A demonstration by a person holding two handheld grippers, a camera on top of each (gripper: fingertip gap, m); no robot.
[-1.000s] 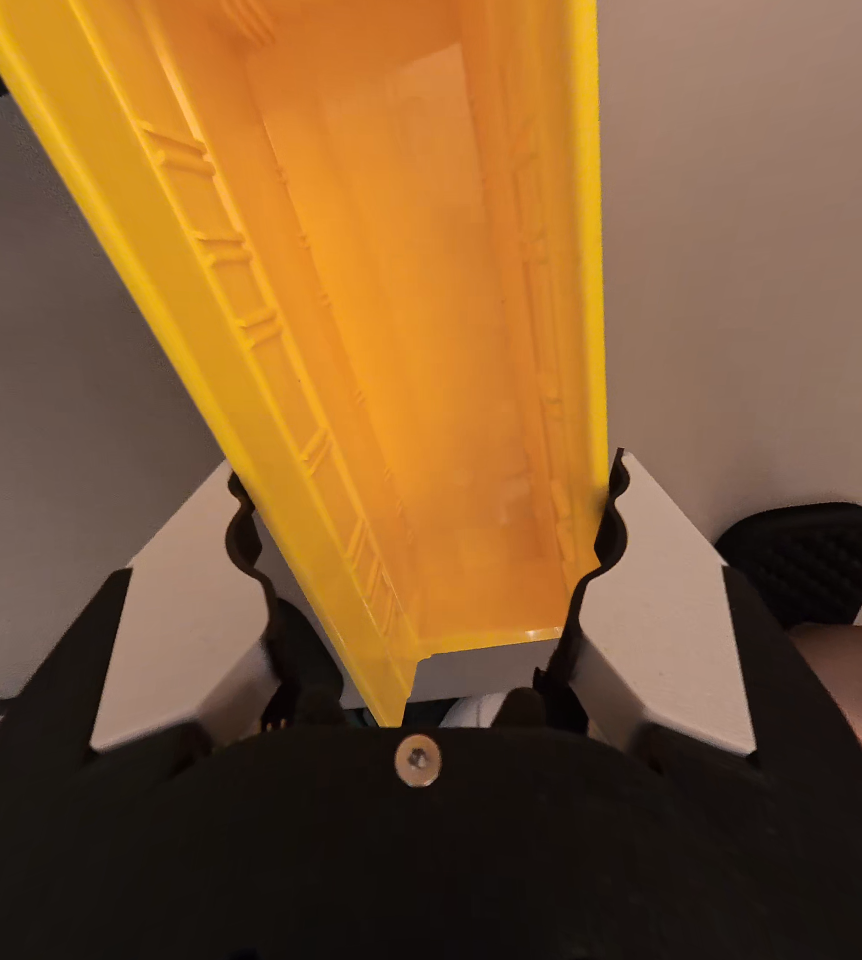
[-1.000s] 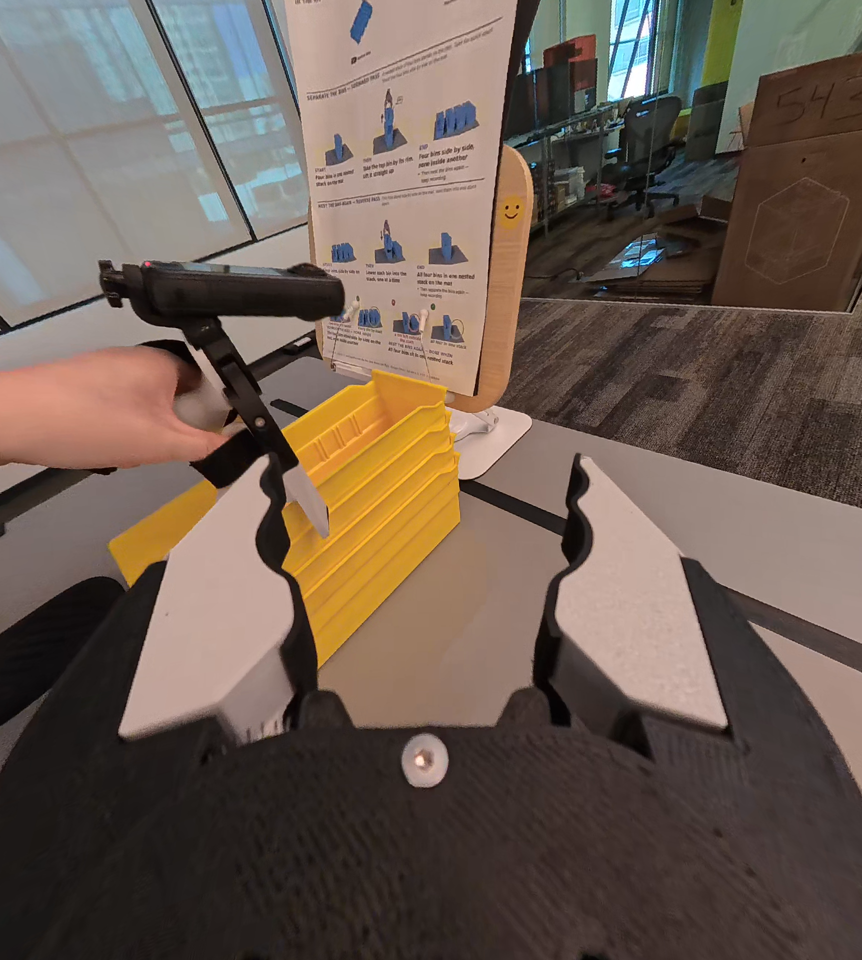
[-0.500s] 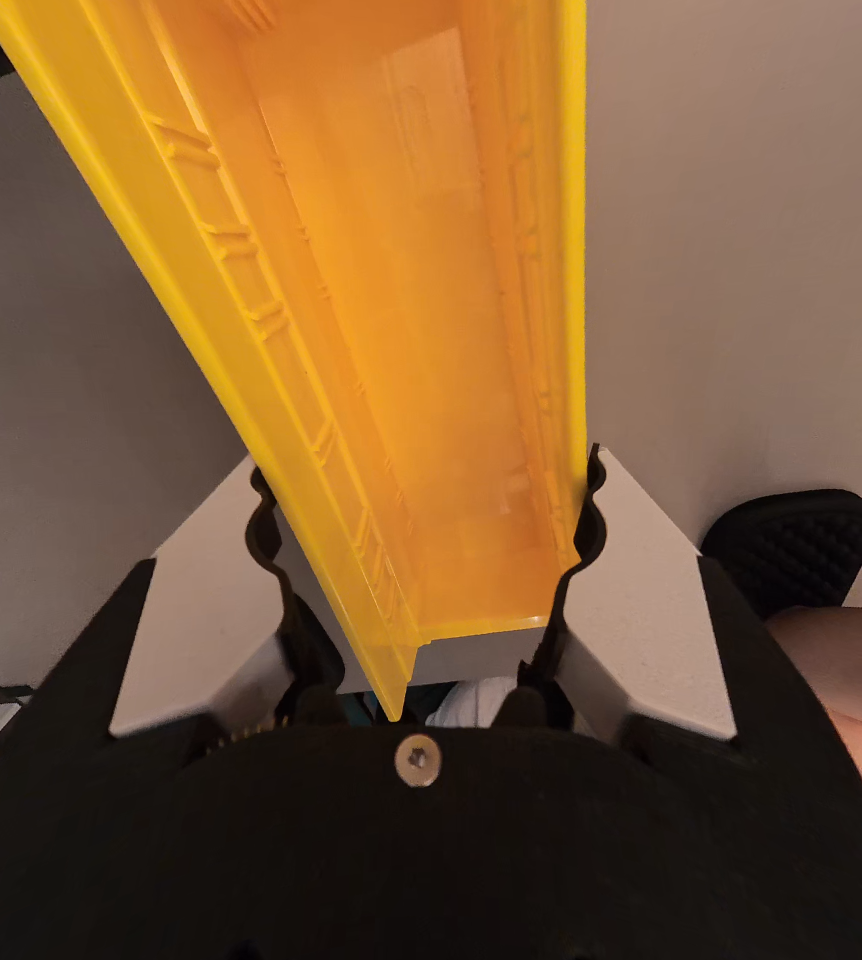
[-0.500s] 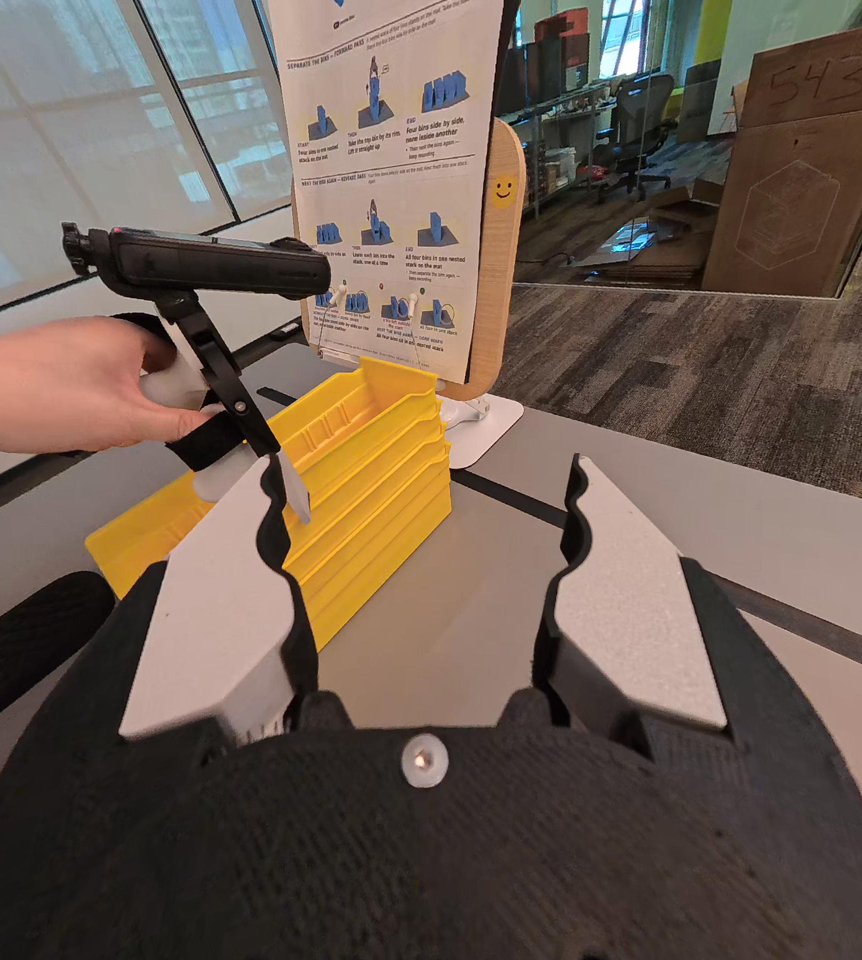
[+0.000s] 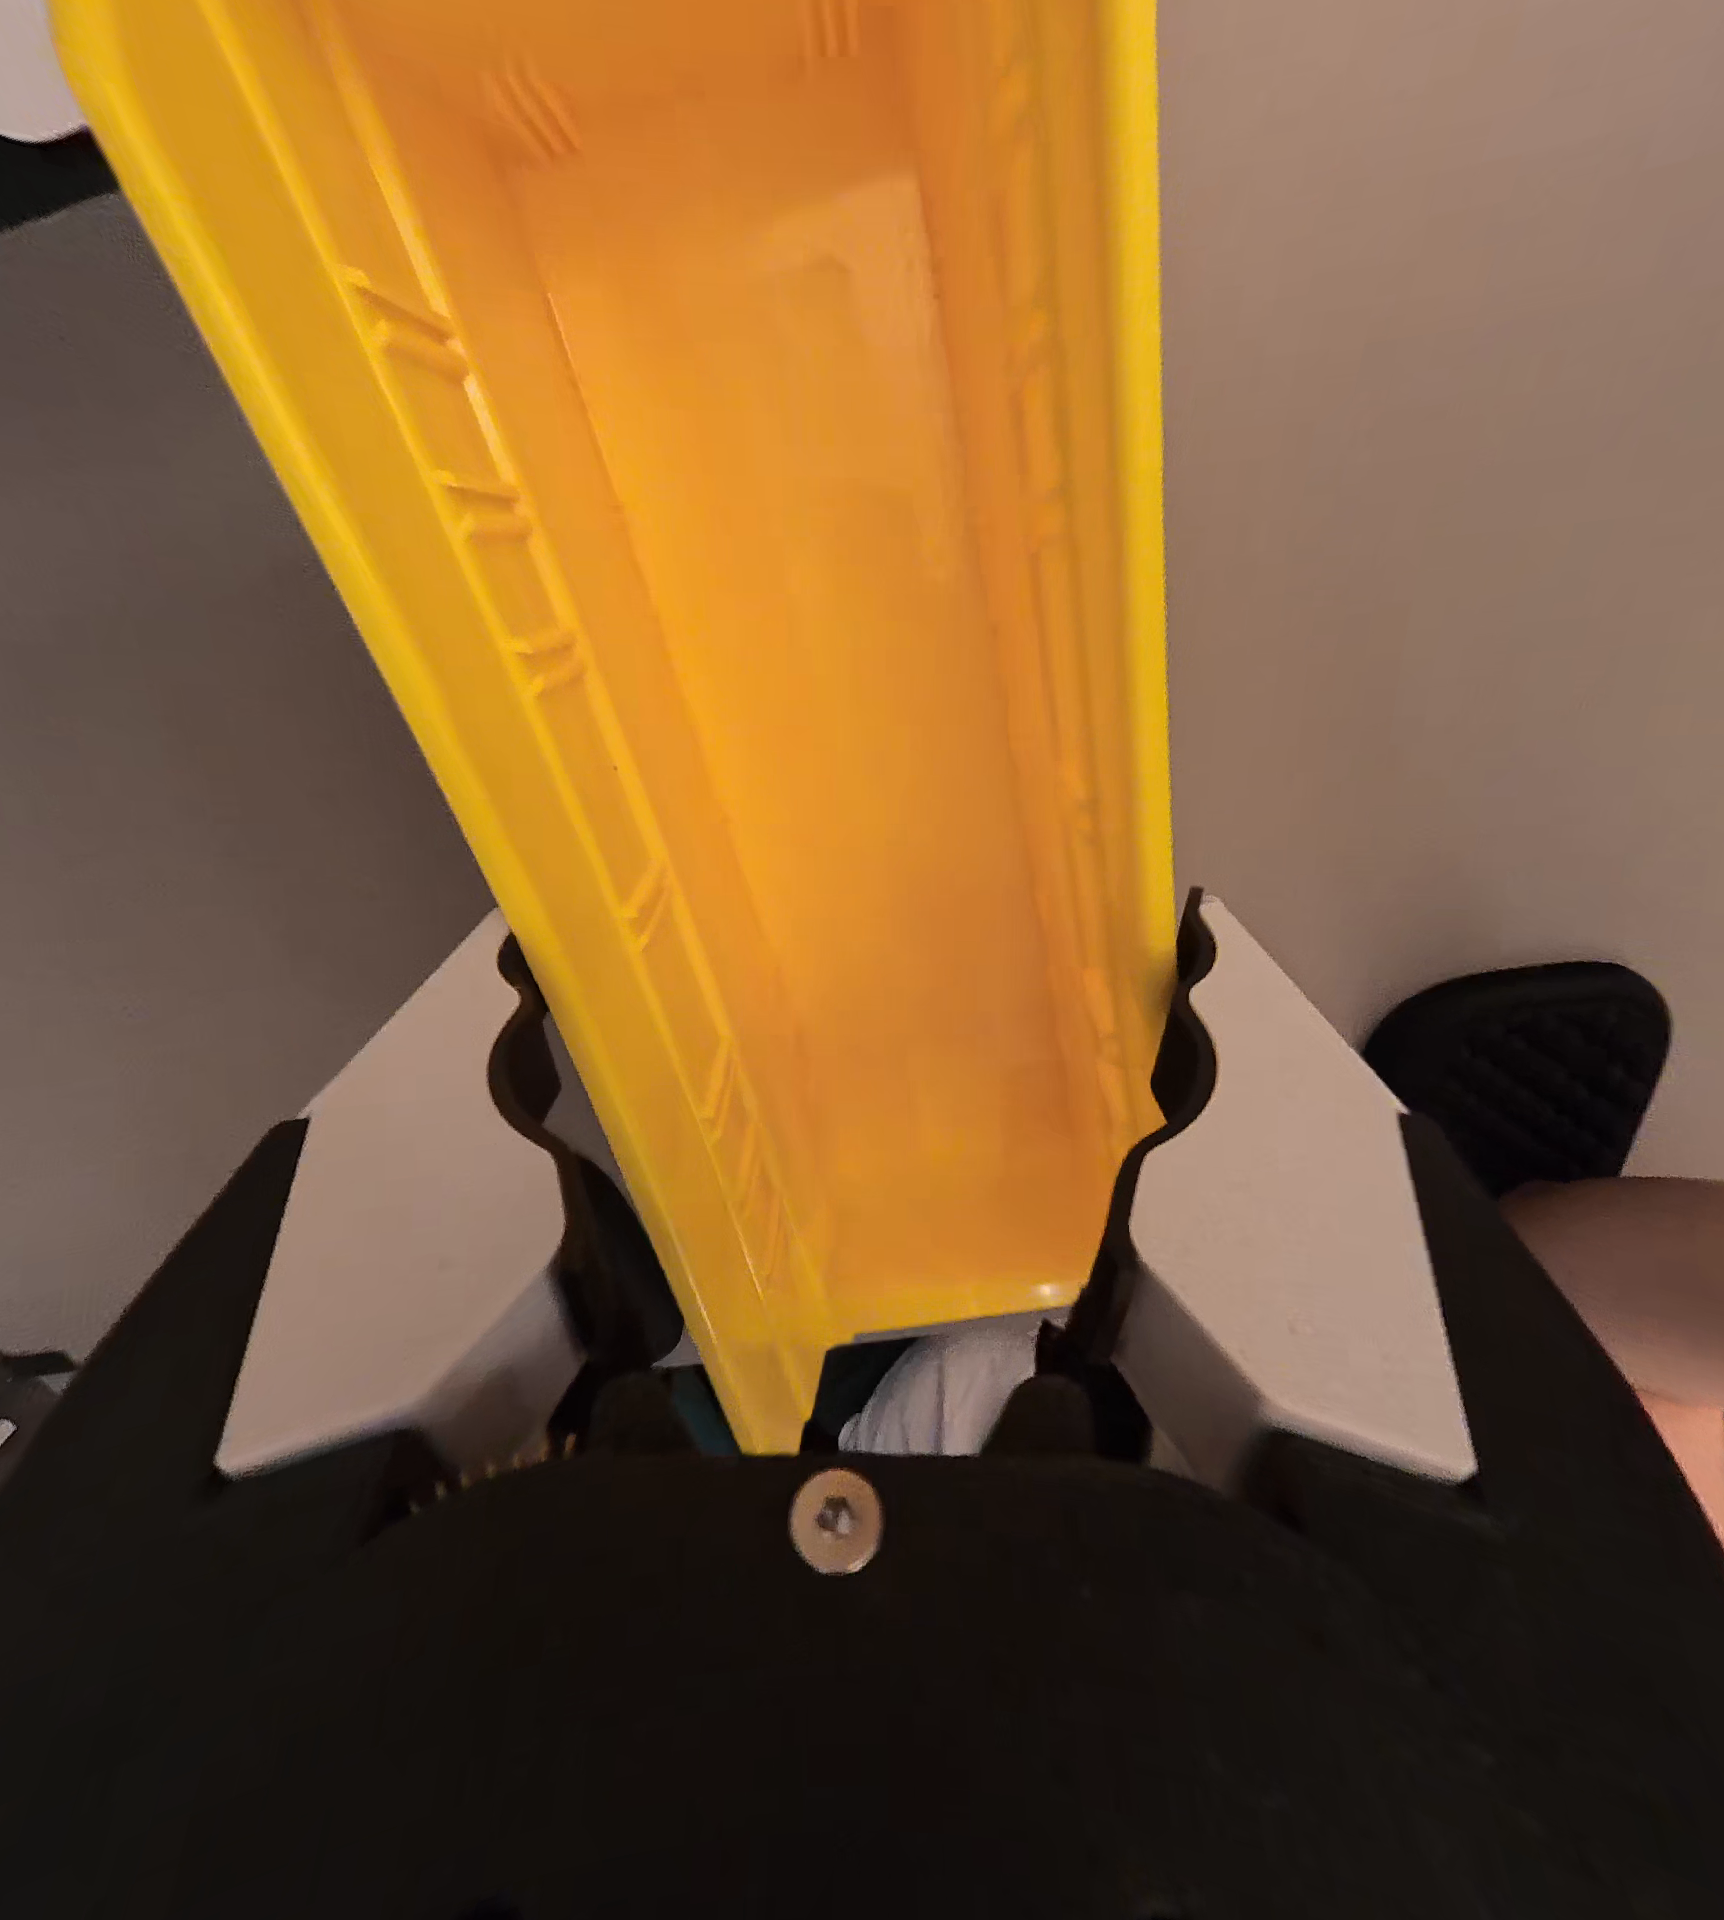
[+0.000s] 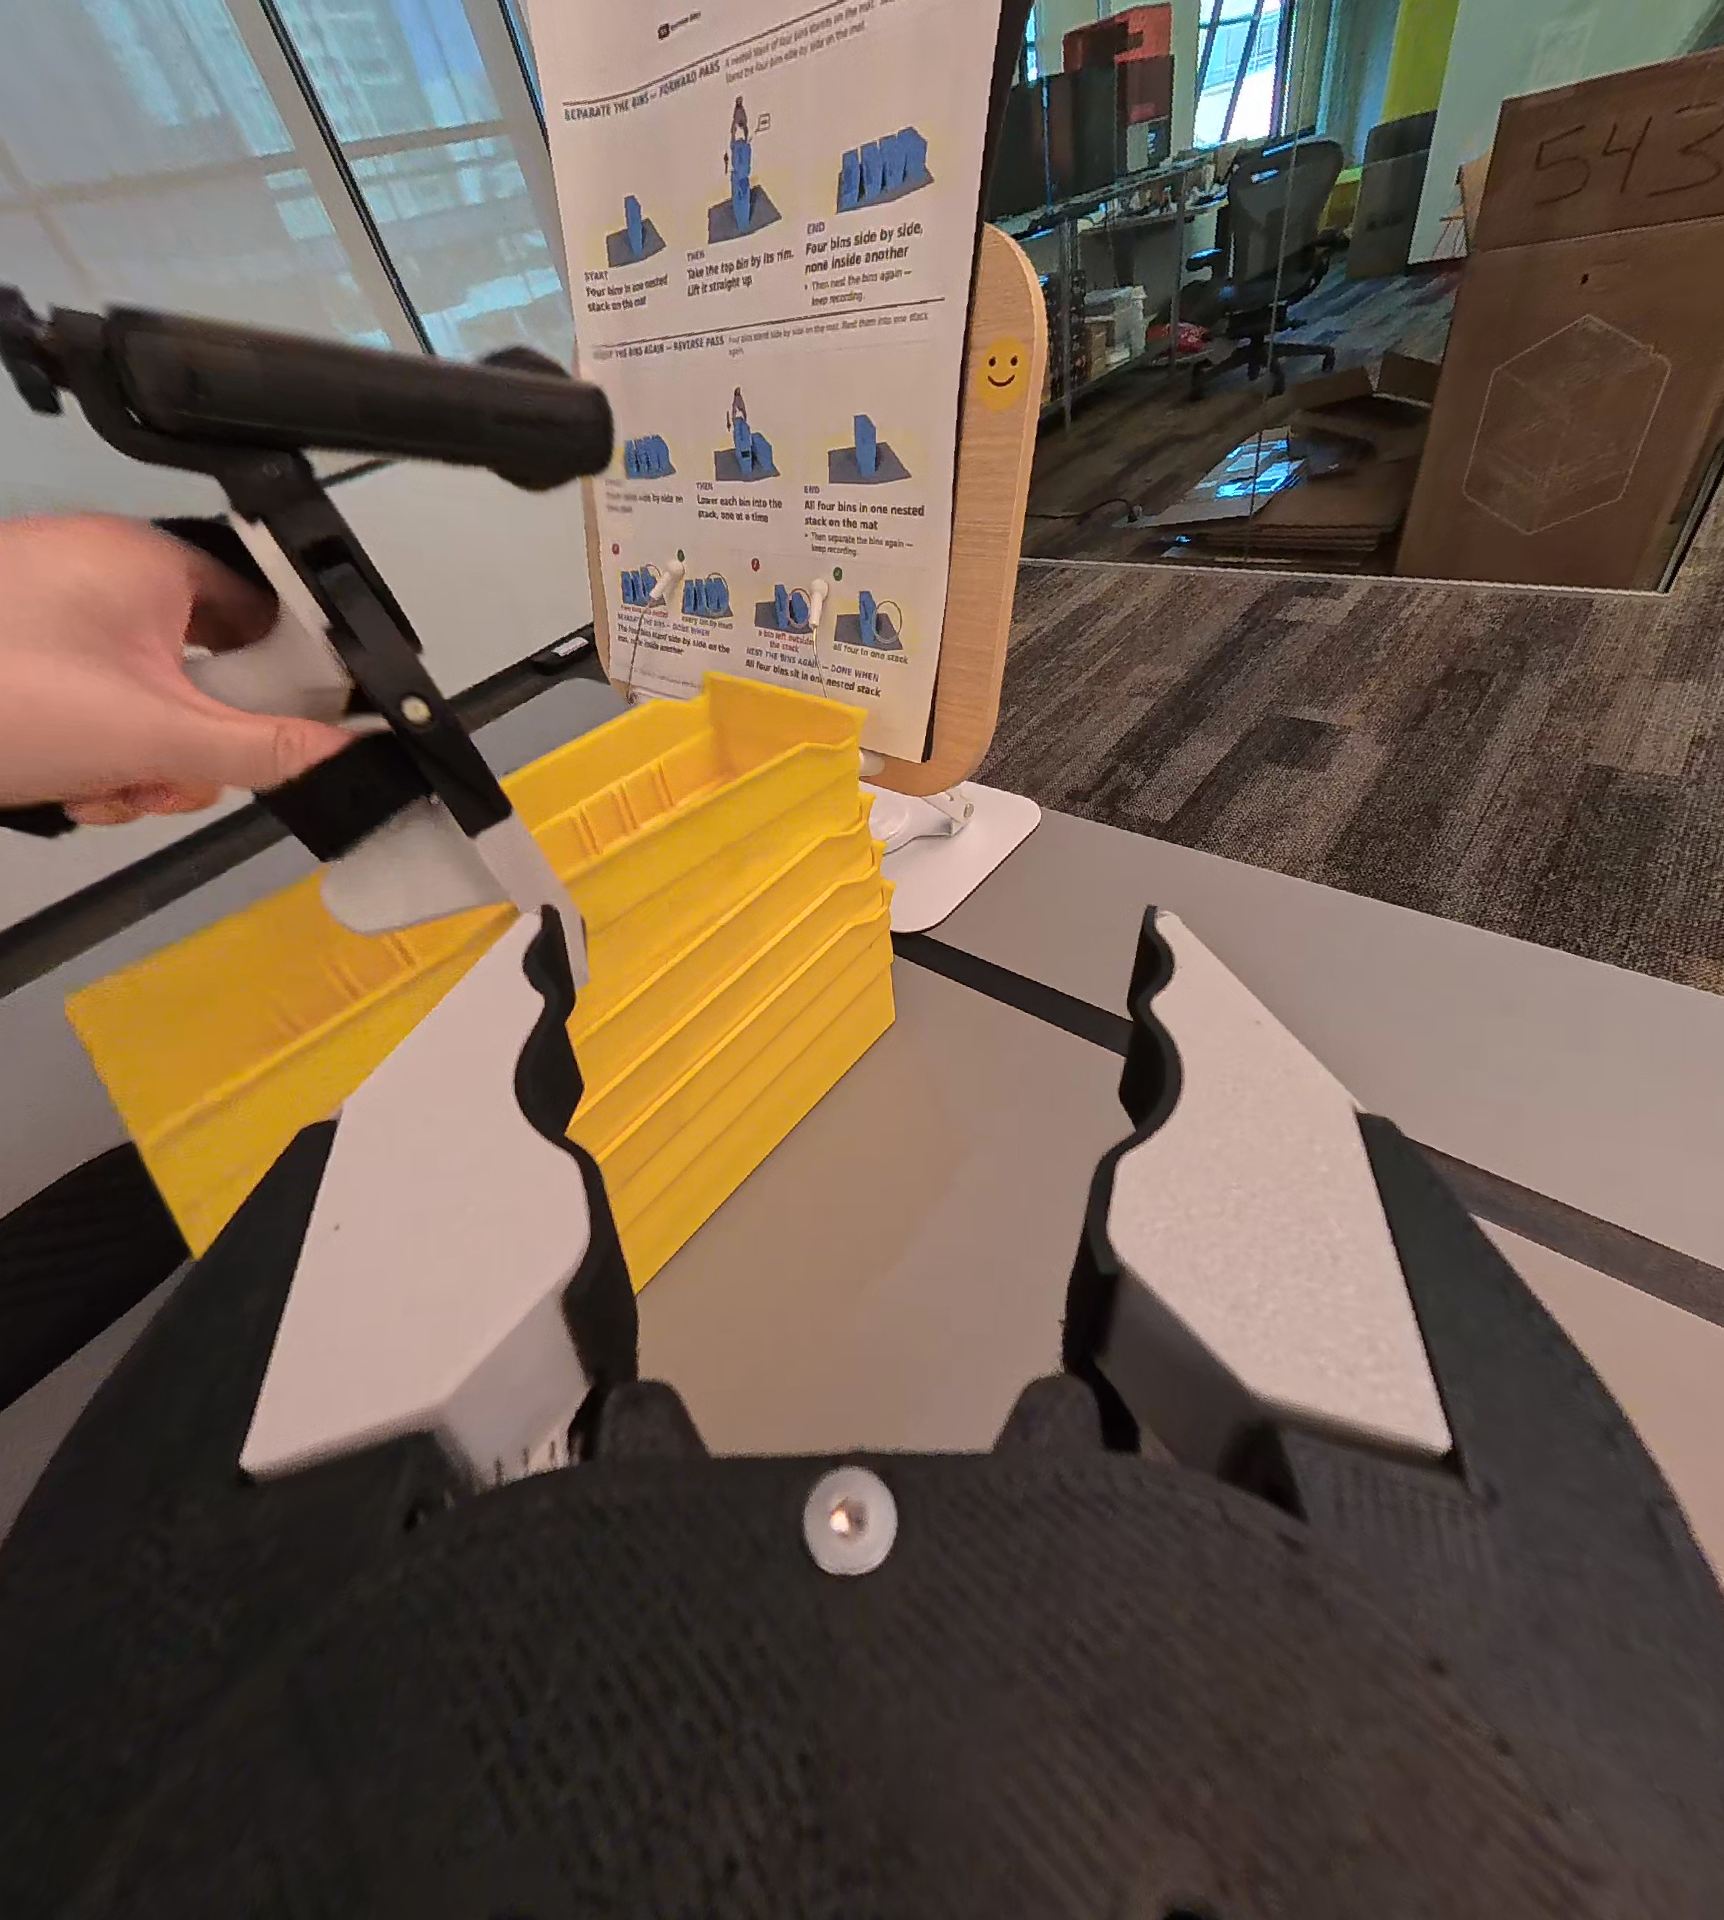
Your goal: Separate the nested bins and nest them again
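We count one stack of yellow bins (image 6: 733, 935) on the grey table (image 6: 1305, 1039), and from its stepped rims we make out about four bins nested one in another; the exact number is not sure. There are two grippers, each held by a person. Behind the stack, near the far edge of the table, stands one instruction sheet (image 6: 775, 364) on a wooden board with a white foot.

The left gripper (image 5: 842, 997) is over the near end of the stack. In its own view the top bin (image 5: 785, 727) runs between the two jaws and away from the camera. The right pad (image 5: 1185, 1029) lies against the bin's right rim, and the left pad (image 5: 515, 1039) is at the outer side of the left wall, so the jaws are closed across the width of the top bin. From the right wrist view we see a hand (image 6: 58, 675) that holds this gripper, with its white fingers down at the stack's top rim.

The right gripper (image 6: 837, 1029) is spread wide and grasps nothing; only bare table shows between its jaws. The stack is ahead and to the left of it, partly behind its left finger (image 6: 442, 1143), and not between the jaws.
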